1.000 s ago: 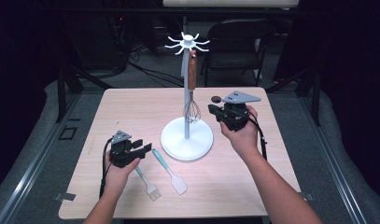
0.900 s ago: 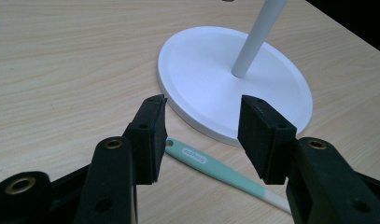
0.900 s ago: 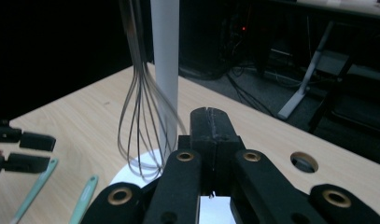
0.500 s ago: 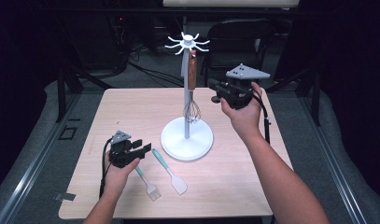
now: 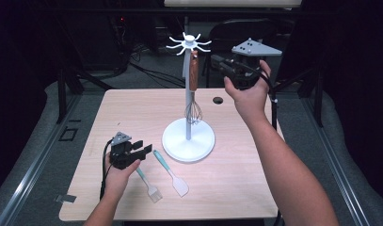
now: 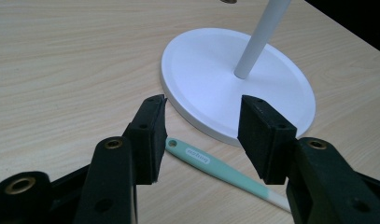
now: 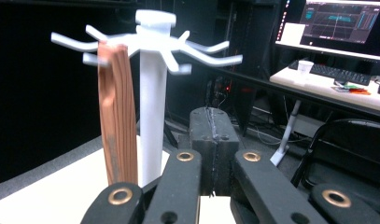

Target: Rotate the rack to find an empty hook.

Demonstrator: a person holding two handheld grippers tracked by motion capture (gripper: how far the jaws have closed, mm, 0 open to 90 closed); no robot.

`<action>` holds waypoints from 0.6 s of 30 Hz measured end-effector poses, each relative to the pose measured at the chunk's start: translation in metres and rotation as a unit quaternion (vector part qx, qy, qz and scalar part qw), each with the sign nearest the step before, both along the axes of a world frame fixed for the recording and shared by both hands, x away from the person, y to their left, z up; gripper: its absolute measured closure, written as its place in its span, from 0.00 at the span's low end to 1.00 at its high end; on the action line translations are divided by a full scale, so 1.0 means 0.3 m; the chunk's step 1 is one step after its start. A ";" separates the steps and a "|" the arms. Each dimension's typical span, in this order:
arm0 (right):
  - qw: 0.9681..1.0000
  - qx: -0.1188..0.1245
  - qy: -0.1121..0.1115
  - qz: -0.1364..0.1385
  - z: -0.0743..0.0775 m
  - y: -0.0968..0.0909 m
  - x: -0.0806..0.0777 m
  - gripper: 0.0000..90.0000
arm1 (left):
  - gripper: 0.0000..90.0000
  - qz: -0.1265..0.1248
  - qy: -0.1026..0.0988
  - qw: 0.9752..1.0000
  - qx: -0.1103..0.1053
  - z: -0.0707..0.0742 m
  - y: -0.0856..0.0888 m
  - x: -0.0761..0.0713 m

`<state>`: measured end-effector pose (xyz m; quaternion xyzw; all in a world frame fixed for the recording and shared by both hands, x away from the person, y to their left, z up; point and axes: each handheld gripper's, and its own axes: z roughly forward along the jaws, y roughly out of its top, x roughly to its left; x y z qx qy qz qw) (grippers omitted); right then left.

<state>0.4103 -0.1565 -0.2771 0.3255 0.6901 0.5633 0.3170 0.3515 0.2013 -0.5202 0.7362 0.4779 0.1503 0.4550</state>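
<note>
Rising since the earlier frame, the right tongs (image 5: 216, 61) hang clenched and empty at upper right beside the hung whisk (image 5: 194, 89); left tongs (image 5: 142, 151) stand released over the teal spatula (image 5: 171, 173), lengthwise between them, lower left on the desk (image 5: 255, 183).

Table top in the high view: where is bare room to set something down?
Bare wood lies along the table far-left edge and right of the stand base. Crowded: the near-left, with the spatula, brush and left tongs.

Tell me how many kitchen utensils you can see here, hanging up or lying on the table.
3. A wooden-handled whisk hangs on the white stand. A teal spatula and a teal brush lie on the table beside the left gripper. None looks hidden.
</note>
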 end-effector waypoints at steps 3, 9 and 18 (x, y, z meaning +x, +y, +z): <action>1.000 0.006 -0.001 -0.001 0.023 0.006 0.004 1.00 | 0.57 0.000 0.000 1.000 -0.001 0.000 0.002 0.000; 1.000 0.010 -0.009 -0.001 0.053 0.019 0.005 1.00 | 0.57 0.000 -0.001 1.000 -0.003 -0.001 0.004 0.000; 1.000 0.004 -0.013 0.012 0.059 0.046 -0.019 1.00 | 0.57 0.007 -0.001 1.000 -0.005 0.001 0.008 0.001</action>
